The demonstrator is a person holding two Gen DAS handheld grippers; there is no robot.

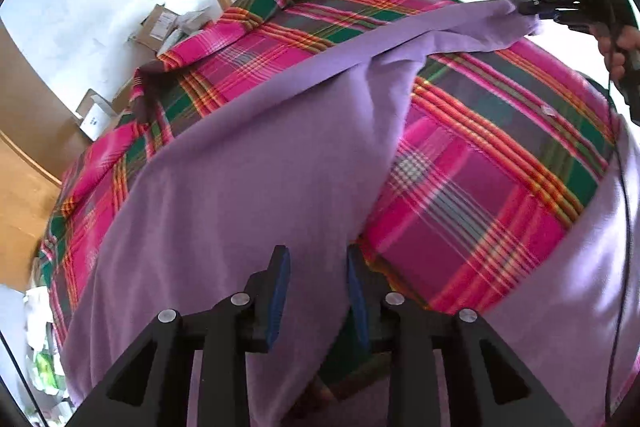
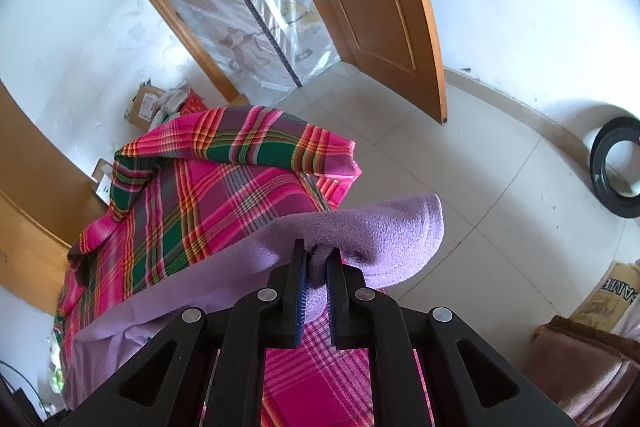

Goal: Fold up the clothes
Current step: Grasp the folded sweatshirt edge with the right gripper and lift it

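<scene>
While the purple garment (image 1: 256, 163) is hanging stretched over the plaid-covered bed (image 1: 480, 195), the folding is looking barely begun. The right gripper (image 2: 317, 267) is pinching one bunched corner tight between its fingers and holding it up off the bed. The left gripper (image 1: 318, 267) is sitting with its fingers parted around a ridge of the same cloth; whether it is truly clamping is hard to judge from this angle. No fold is lying flat yet. Judging by the slack, the cloth is needing spreading, then halving, before anything is counting as done.
</scene>
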